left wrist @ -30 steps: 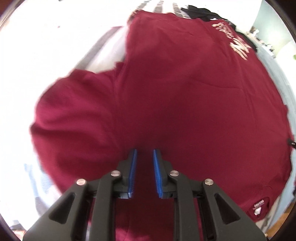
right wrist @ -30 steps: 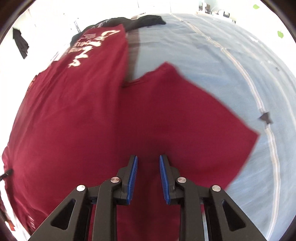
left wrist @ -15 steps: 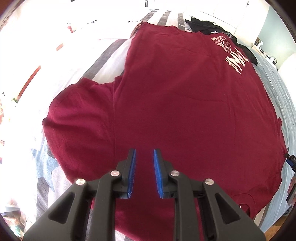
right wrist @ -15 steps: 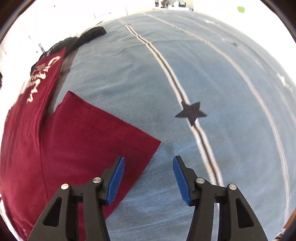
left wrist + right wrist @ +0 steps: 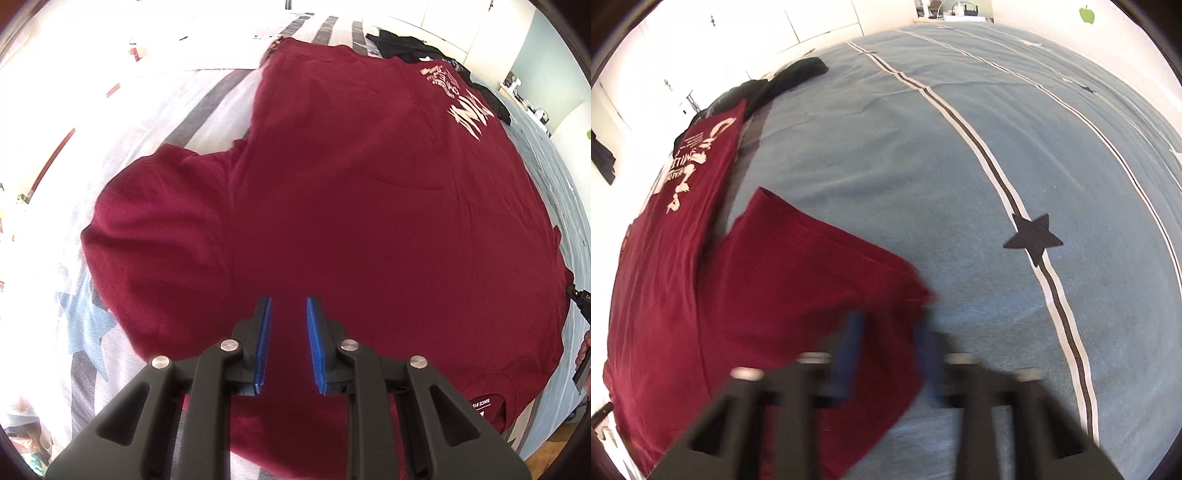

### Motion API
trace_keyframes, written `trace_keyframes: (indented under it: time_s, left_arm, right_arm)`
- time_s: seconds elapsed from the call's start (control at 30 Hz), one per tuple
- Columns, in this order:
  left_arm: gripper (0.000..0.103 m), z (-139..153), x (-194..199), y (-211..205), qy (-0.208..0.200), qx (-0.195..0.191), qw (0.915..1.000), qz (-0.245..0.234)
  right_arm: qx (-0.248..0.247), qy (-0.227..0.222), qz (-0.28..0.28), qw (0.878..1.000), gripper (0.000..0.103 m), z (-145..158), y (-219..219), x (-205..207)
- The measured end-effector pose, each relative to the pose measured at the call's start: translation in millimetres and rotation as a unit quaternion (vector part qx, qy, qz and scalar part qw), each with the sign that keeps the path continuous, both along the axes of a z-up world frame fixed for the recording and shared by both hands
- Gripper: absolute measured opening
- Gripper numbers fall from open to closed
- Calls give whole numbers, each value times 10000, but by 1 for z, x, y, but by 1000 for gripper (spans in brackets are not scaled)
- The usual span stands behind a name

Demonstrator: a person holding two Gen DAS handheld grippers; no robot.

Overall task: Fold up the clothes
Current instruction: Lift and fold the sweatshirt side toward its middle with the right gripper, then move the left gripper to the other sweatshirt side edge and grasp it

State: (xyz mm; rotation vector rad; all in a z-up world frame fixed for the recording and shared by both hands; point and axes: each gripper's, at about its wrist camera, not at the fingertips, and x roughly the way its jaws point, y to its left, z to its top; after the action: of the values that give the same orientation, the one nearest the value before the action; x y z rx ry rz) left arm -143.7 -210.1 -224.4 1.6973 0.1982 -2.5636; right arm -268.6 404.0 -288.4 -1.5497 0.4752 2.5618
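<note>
Right claw (image 5: pixel 890 354) pinched on sleeve (image 5: pixel 812 277) corner; left claw (image 5: pixel 288 343) narrowly parted, empty; bedspread (image 5: pixel 923 166) free beyond.

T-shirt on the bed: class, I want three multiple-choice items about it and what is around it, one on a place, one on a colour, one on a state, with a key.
1. Where does the black garment lie?
A. on the T-shirt's sleeve
B. past the printed end of the T-shirt
C. on the floor

2. What colour are the pads of the left gripper?
A. red
B. white
C. blue

3. How does the T-shirt lie?
A. spread out flat
B. folded into a square
C. rolled up

Key:
1 B, since the dark cloth shows beyond the lettering in both views.
2 C, since both inner faces of the fingers are bright blue.
3 A, since its body and sleeves lie open on the bed with no fold made yet.
</note>
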Motion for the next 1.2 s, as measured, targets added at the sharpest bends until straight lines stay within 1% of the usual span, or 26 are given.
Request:
trace_keyframes:
  time_s: [0.1,0.2,0.27,0.37,0.4,0.47,0.53,0.6,0.7,0.77,0.83,0.9,0.97,1.0,1.03,1.1,1.13,1.17,1.2]
  left_arm:
    - [17,7,8,-20,102,109,9998,95]
    - [17,12,16,-43,201,242,9993,176]
    - [17,16,22,-60,241,350,9988,239]
    - [17,26,37,-90,337,495,9978,277]
    - [17,31,42,-100,375,536,9975,276]
    - [17,38,51,-119,415,666,9966,257]
    - [17,44,59,-137,437,822,9954,229]
    - [17,47,62,-150,454,895,9949,140]
    - [17,44,64,-164,480,928,9945,6]
    - [17,35,59,-170,404,1109,9930,-26]
    - [17,22,52,-172,261,1301,9911,-80]
    - [17,14,46,-169,187,1447,9892,-124]
    - [23,6,41,-165,128,1643,9862,-165]
    - [25,4,39,-162,103,1737,9846,-158]
    - [27,1,37,-159,79,1818,9832,-163]
    - [30,-2,36,-148,60,1836,9827,-241]
    - [33,-3,34,-141,61,1813,9829,-317]
    - [37,-3,33,-135,52,1774,9833,-397]
    - [38,-4,32,-128,43,1735,9837,-478]
  right_arm:
    - [94,266,160,9995,5,33,-25,11]
    - [194,651,574,9960,5,78,-74,22]
    - [187,914,989,9907,5,108,-123,27]
    - [109,1236,1776,9763,5,146,-210,42]
    - [45,1311,2013,9707,5,155,-242,45]
    - [-312,1320,2412,9609,5,163,-309,55]
    - [-635,1295,2762,9502,5,161,-374,66]
    - [-893,1183,3041,9410,5,147,-434,77]
    - [-1061,785,3336,9334,5,100,-513,81]
    - [-1043,406,3435,9325,6,62,-550,86]
    - [-1143,101,3442,9319,13,38,-566,91]
    - [-1266,-105,3477,9290,13,26,-572,98]
    - [-1282,44,3606,9239,26,32,-569,111]
    - [-1263,110,3667,9217,41,36,-565,117]
    - [-1234,147,3721,9198,46,39,-560,123]
    - [-1113,174,3757,9198,46,42,-547,134]
    - [-987,176,3751,9216,46,42,-538,138]
    - [-844,176,3707,9248,46,40,-529,140]
    - [-705,173,3644,9284,46,38,-520,142]
